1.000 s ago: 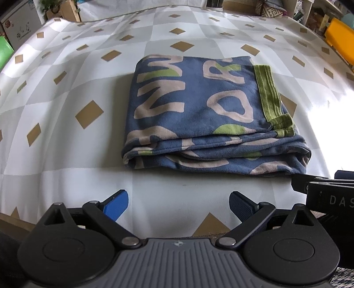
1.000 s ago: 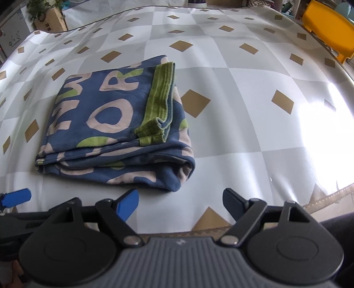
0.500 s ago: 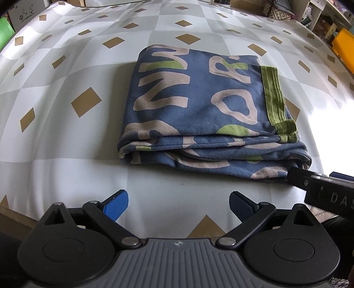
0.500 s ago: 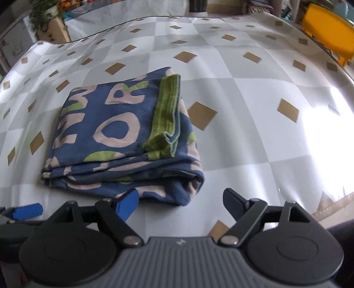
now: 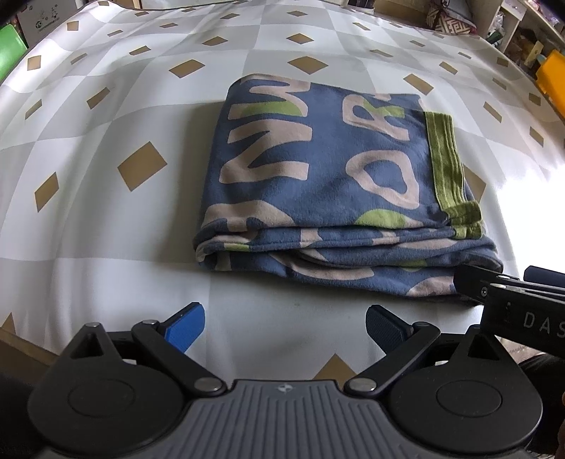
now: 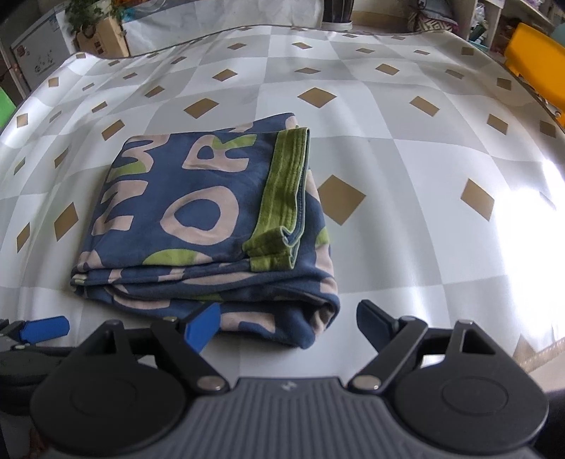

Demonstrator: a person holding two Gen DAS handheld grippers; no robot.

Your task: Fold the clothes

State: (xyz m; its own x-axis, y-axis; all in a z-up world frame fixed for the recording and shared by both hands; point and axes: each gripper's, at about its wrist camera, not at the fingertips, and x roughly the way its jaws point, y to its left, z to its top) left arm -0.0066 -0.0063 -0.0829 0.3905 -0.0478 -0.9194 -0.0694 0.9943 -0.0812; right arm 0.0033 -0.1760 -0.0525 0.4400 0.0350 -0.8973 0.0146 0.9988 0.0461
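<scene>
Now closing in on the folded blue fleece garment [image 5: 332, 183], both jaws apart, right gripper [image 6: 287, 323] perhaps touching its near corner; left gripper [image 5: 284, 326] trailing, empty.

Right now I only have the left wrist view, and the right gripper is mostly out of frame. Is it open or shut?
Observer: Open. The right gripper holds nothing.
Operator: Where is it against the cloth?
Observer: The near right corner of the cloth sits between its fingers. I cannot tell whether they touch.
Operator: Anything past the table's far left corner?
Observer: A plant, standing beyond the table.
</scene>
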